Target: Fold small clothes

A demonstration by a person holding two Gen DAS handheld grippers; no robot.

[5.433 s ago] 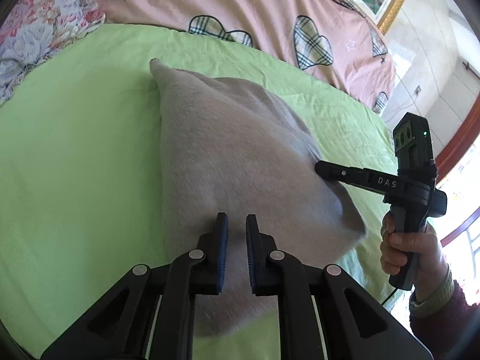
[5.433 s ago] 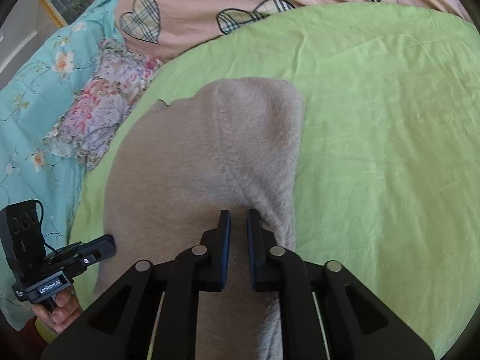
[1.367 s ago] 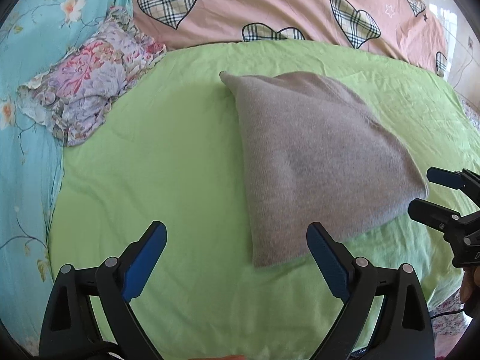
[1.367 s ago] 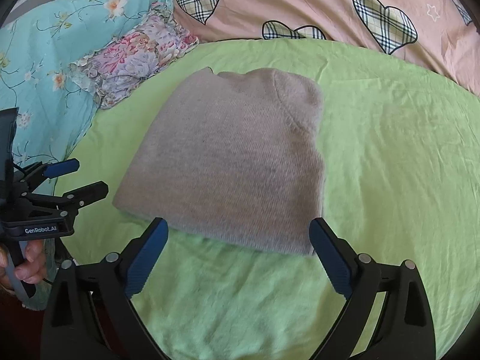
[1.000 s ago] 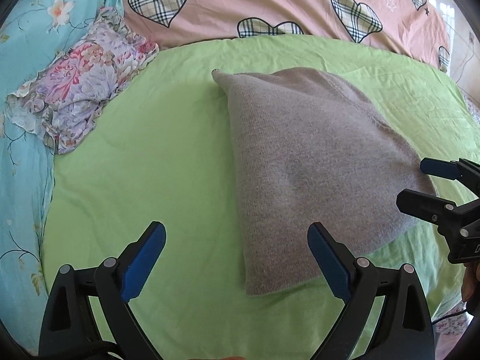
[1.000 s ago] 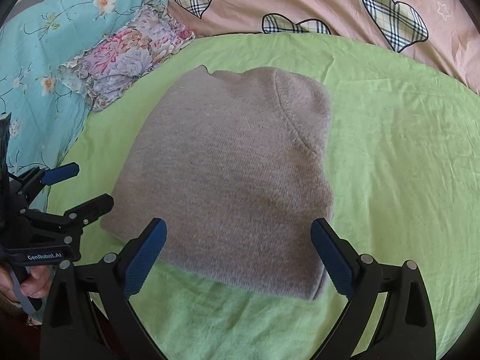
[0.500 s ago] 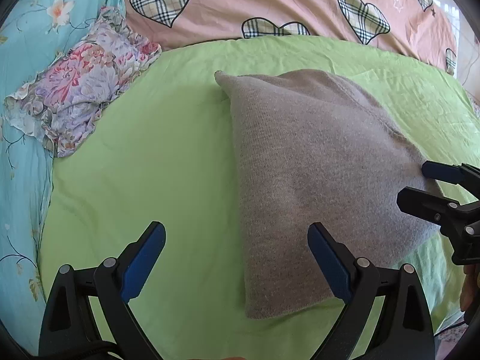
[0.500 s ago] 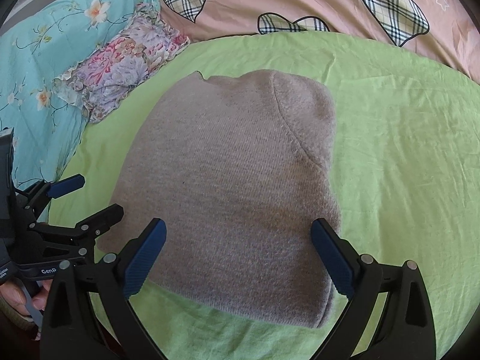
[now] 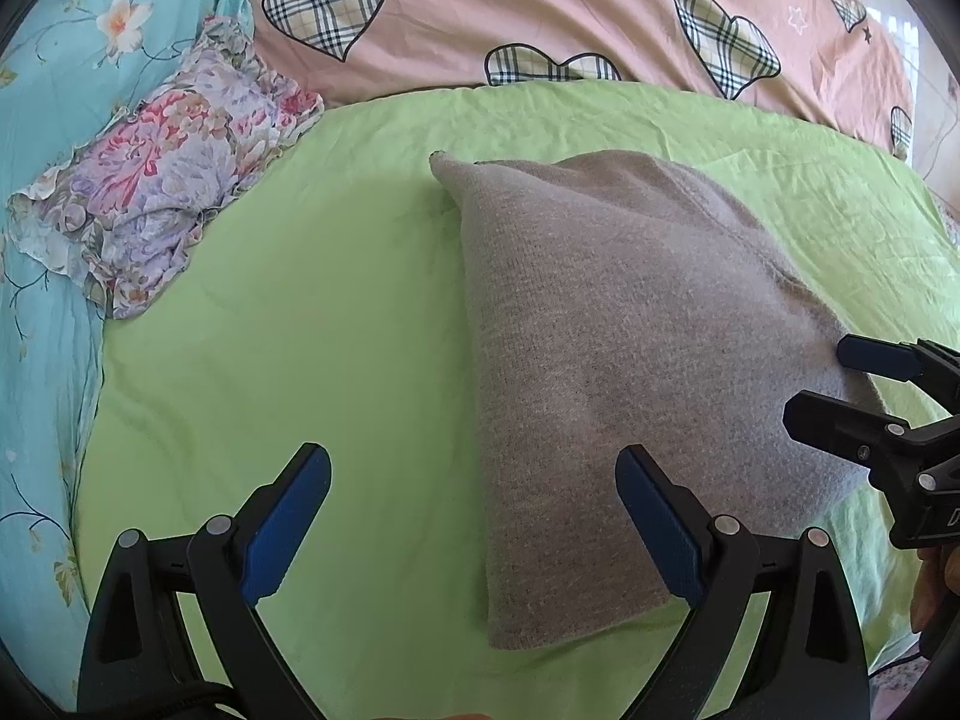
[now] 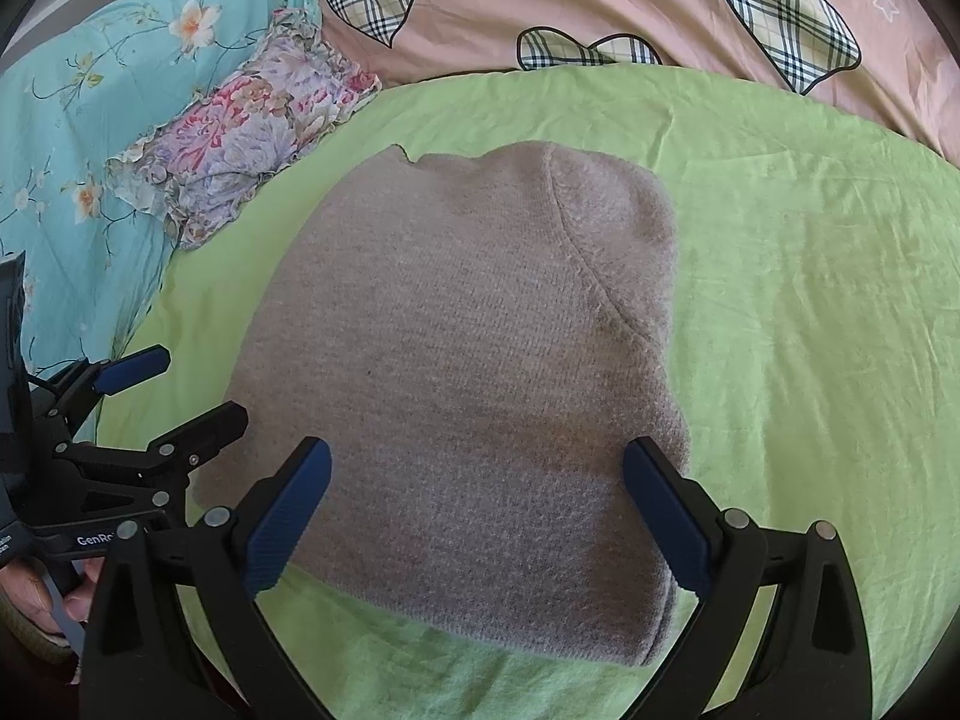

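Lying folded on green sheet (image 10: 810, 300), grey knit (image 10: 468, 360) sits ahead of both grippers. Left gripper (image 9: 474, 516) spread wide, empty, knit's edge near right finger. Right gripper (image 10: 477, 507) spread wide, empty, knit between fingers.

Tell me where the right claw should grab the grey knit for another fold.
Probably the near right corner of the grey knit, coming in low from the near side. The knit lies flat on the green sheet, its layered edge facing the open right claw, so one finger could slide underneath there.
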